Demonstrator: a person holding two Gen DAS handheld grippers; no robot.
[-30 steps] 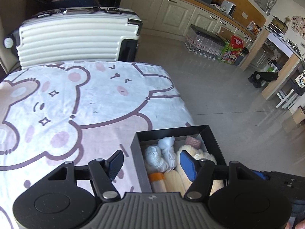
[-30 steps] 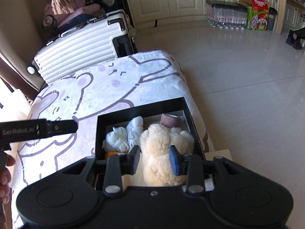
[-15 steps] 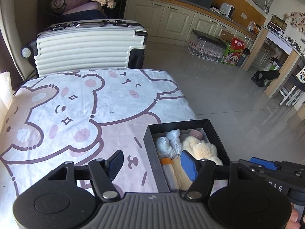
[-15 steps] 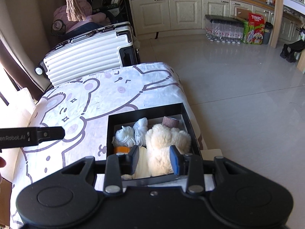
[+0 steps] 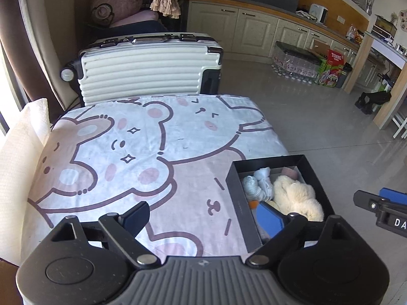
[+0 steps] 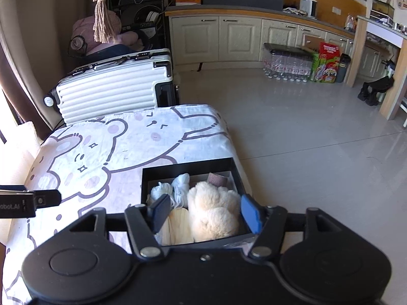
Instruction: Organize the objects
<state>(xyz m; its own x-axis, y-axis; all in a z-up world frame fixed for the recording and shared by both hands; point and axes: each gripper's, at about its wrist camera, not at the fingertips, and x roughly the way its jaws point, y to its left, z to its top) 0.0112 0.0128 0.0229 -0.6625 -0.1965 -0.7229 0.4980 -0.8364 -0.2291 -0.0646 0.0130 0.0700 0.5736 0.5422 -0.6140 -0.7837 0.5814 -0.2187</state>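
Black box (image 6: pixel 149 178) packed with soft items at the near right corner of the bear-print cloth (image 5: pixel 142 150).
Inside lie a cream plush toy (image 6: pixel 213 208), white yarn (image 6: pixel 159 192) and a pink roll (image 6: pixel 216 178). Both grippers hover above: left gripper (image 5: pixel 203 214) and right gripper (image 6: pixel 204 212) have just been opening, fingers apart, gripping nothing. A white suitcase (image 5: pixel 142 71) stands beyond the far edge.

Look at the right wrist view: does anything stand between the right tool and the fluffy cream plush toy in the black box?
Nothing visible does. The right tool hangs open above the black box, and the fluffy cream plush toy lies uncovered between its fingers' line of sight.
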